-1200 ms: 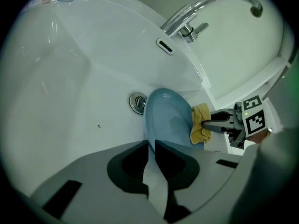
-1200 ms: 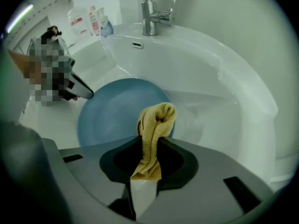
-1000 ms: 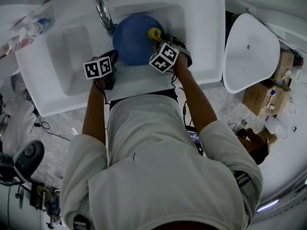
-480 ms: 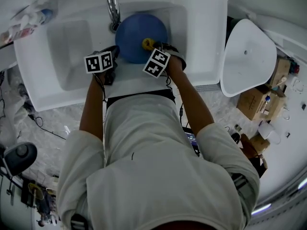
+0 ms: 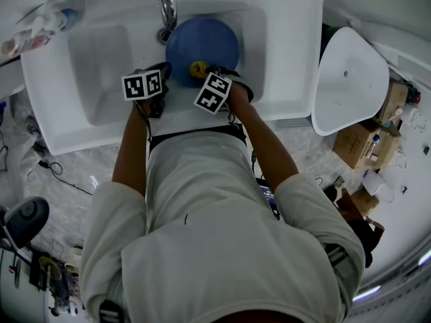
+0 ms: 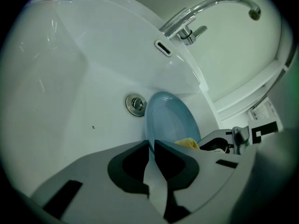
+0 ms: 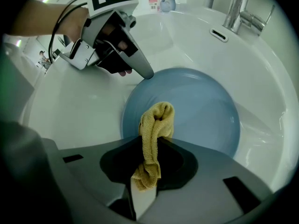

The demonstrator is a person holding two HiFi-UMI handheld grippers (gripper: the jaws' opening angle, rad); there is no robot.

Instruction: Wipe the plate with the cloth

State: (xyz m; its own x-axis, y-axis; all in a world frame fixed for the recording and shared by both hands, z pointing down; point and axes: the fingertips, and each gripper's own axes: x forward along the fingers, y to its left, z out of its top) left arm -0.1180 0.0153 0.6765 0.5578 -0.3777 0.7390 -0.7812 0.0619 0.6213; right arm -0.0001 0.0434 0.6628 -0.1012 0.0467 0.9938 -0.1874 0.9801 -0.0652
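A blue plate (image 5: pixel 205 42) stands tilted in the white sink (image 5: pixel 283 52), under the tap. My left gripper (image 5: pixel 165 73) is shut on the plate's near left rim. In the left gripper view its jaws (image 6: pixel 152 144) pinch that rim, with the plate (image 6: pixel 170 120) rising beyond them. My right gripper (image 5: pixel 200 73) points down over the plate's lower part, shut on a yellow cloth (image 5: pixel 197 68). In the right gripper view the cloth (image 7: pixel 156 122) hangs bunched from the jaws (image 7: pixel 149 141) against the plate (image 7: pixel 201 111), and the left gripper (image 7: pixel 148 75) grips the rim.
A chrome tap (image 5: pixel 166 5) arches over the sink, and a drain (image 6: pixel 136 104) lies beside the plate. Bottles (image 5: pixel 37 36) stand on the left ledge. A white basin-shaped object (image 5: pixel 350 79) and cardboard boxes (image 5: pixel 377 133) are at the right.
My right gripper has slid left across the plate with the cloth in it. The left gripper has kept its hold on the rim.
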